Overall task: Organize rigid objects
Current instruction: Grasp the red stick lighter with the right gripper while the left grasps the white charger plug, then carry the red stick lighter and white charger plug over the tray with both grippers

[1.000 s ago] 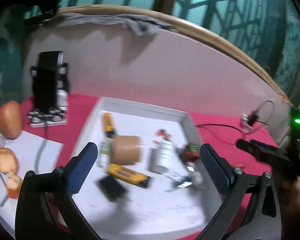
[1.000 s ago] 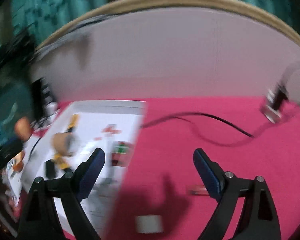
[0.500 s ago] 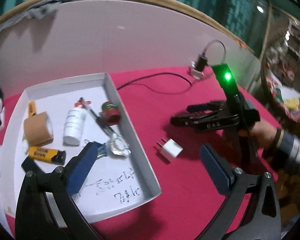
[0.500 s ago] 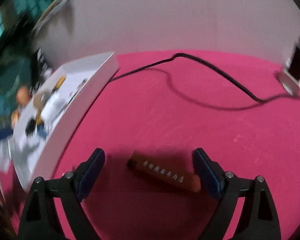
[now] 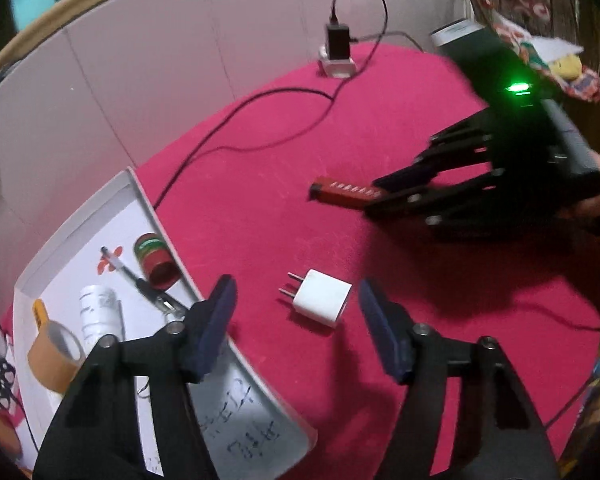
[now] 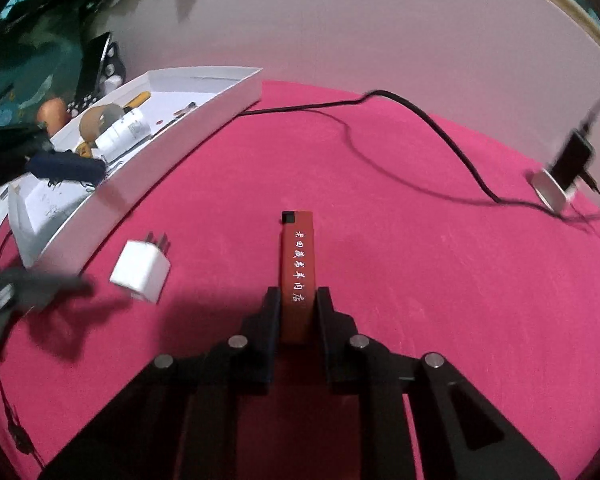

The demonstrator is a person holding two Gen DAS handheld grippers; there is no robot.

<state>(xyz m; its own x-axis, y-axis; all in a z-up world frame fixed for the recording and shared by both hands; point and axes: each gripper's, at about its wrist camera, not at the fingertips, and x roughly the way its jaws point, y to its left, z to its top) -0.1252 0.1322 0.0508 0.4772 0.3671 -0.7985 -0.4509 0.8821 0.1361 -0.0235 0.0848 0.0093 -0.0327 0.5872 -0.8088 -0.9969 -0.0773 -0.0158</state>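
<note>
Slim red rectangular lighter with white characters along its top face, flat on pink cloth, near end between black pads. White cube plug adapter with two metal prongs, on its side on the cloth, just beside white shallow cardboard tray, prongs toward the tray. Tray holds tan tape roll, white bottle, red-green small can, black pen.

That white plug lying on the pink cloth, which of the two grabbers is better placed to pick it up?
The left gripper. The white plug lies between its closing jaws, not yet pinched. The right gripper is already clamped on the red lighter, so it is busy.
</note>
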